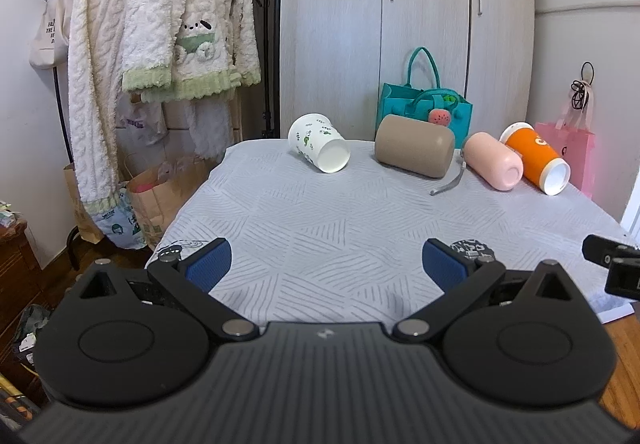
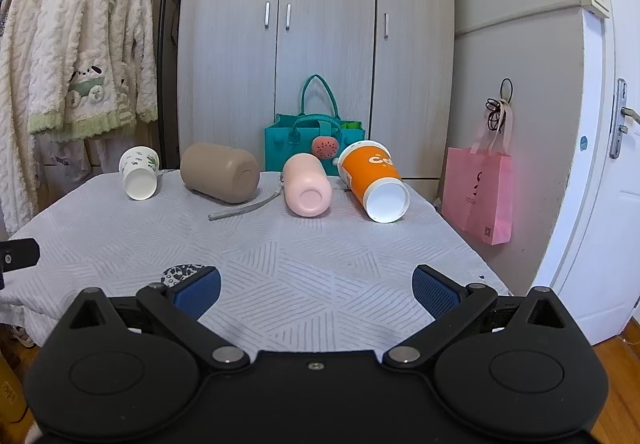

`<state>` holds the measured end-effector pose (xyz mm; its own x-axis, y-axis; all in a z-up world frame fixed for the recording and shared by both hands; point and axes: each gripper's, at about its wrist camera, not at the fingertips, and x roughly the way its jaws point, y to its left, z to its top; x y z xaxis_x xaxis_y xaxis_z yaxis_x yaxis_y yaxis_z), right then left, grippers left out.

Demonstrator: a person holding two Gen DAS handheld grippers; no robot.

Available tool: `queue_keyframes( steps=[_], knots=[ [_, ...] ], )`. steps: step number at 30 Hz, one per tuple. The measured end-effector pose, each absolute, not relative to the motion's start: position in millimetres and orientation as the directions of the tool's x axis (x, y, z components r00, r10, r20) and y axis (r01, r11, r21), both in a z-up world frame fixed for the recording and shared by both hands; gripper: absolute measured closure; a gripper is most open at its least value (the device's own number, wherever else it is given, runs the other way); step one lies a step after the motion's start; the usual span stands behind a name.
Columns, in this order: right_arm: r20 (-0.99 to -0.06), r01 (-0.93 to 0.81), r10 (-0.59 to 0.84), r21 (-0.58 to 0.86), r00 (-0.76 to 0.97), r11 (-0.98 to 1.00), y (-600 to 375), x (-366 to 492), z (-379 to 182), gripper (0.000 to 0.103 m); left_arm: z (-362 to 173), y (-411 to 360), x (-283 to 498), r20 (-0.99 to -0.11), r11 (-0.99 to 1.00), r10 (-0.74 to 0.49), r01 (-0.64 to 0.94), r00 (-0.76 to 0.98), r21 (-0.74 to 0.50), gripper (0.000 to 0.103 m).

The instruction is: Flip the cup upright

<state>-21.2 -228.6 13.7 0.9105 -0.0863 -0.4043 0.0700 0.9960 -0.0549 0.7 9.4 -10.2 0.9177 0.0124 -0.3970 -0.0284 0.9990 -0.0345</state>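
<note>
**Cups lying on their sides, both my grippers held wide**

Cups, four of them, lie tipped over in a row across the far side of the table with its grey patterned cloth (image 1: 320,236), well ahead of both grippers.

Ahead and slightly left of my left gripper (image 1: 326,264) is a white paper cup with green leaf prints (image 1: 318,142), its base turned toward me. Ahead and to the right of that gripper lies a fat tan matte mug (image 1: 414,145), then a pale pink smooth tumbler (image 1: 494,160) touching an orange and white paper cup (image 1: 536,158), whose white base faces me. A grey strap (image 1: 450,180) trails on the cloth between the tan mug and the pink tumbler.

My right gripper (image 2: 316,290) has the pink tumbler almost straight ahead, the orange cup just right of it, and the tan mug and white cup off to the left.

Both grippers hover low over the near edge, blue pads (image 1: 210,264) spread far apart, holding nothing.

Behind the cups stands a teal felt handbag (image 2: 316,148).
</note>
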Motion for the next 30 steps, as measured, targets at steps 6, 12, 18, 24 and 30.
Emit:
queue_keyframes(
  steps=[6, 12, 18, 24, 30],
  knots=[
    [-0.407, 0.051, -0.070, -0.058, 0.911, 0.997, -227.3, -18.3, 19.7, 0.000, -9.5, 9.0, 1.3, -0.409, 0.999, 0.023, -0.036, 0.912, -0.025, 0.000],
    [-0.369, -0.074, 0.056, -0.034, 0.928, 0.997, -229.6, -19.2, 54.2, 0.000, 10.3, 10.7, 12.9, -0.444, 0.998, 0.014, -0.038, 0.896, -0.046, 0.000],
    [-0.393, -0.403, 0.378, 0.019, 0.838, 0.915, -250.2, 5.4, 100.9, 0.000, 53.3, 9.4, 38.6, -0.462, 0.993, -0.083, 0.032, 0.883, -0.116, 0.000],
    [-0.362, -0.585, 0.525, -0.072, 0.770, 0.808, -264.0, 36.9, 138.8, 0.000, 83.5, 13.1, 71.8, -0.479, 0.976, -0.143, 0.043, 0.866, -0.214, 0.000],
    [-0.483, -0.614, 0.483, -0.157, 0.731, 0.773, -250.8, 92.2, 144.0, 0.000, 86.8, 7.7, 128.8, -0.551, 0.922, -0.252, 0.025, 0.796, -0.386, 0.000]
  ],
)
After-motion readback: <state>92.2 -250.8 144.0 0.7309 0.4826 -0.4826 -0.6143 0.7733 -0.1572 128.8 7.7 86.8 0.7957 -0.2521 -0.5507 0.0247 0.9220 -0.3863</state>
